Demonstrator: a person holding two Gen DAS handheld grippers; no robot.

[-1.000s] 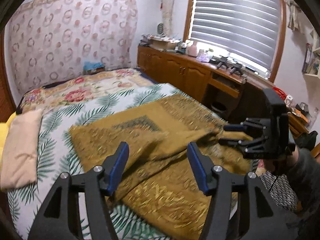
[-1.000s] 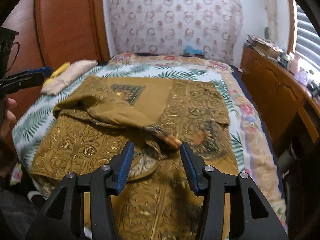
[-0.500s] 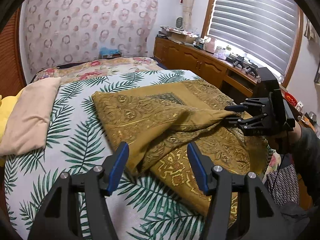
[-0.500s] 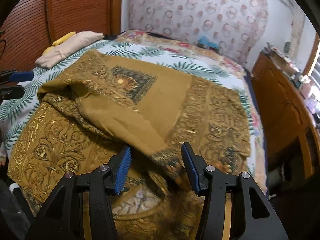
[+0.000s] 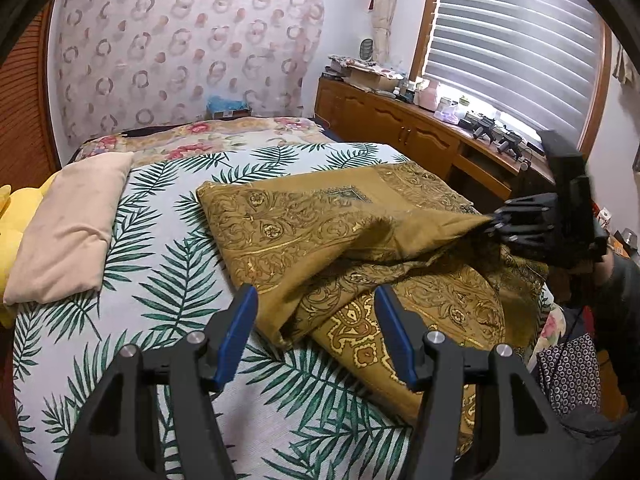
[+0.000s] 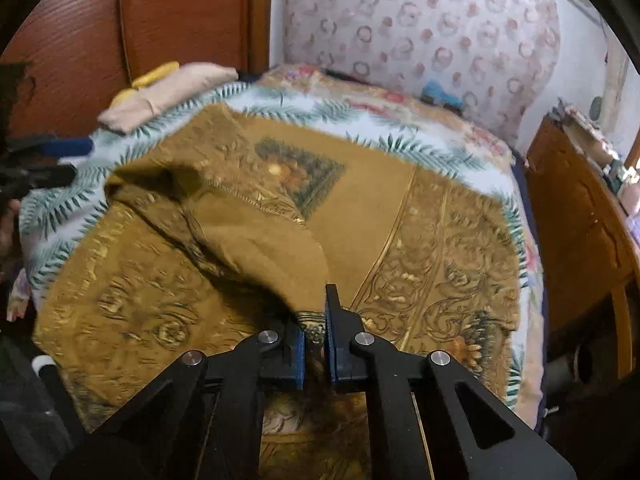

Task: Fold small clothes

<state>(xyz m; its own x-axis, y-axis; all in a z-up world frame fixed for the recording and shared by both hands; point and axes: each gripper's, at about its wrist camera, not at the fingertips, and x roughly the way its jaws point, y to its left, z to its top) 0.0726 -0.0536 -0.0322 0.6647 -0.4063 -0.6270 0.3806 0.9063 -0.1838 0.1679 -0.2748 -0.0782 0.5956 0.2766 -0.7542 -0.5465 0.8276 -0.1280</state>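
Between my right gripper's blue pads I have a folded corner of the gold patterned cloth pinched tight, lifted off the rest of it. My left gripper hangs above the cloth's near edge with its jaws spread wide, holding nothing. Around it the cloth lies rumpled across the palm-leaf bedspread. Left of the cloth sits a beige pillow.

The golden-brown patterned cloth lies spread on the bed, partly doubled over itself. One corner is lifted and drawn taut; the near edge lies rumpled in loose folds.
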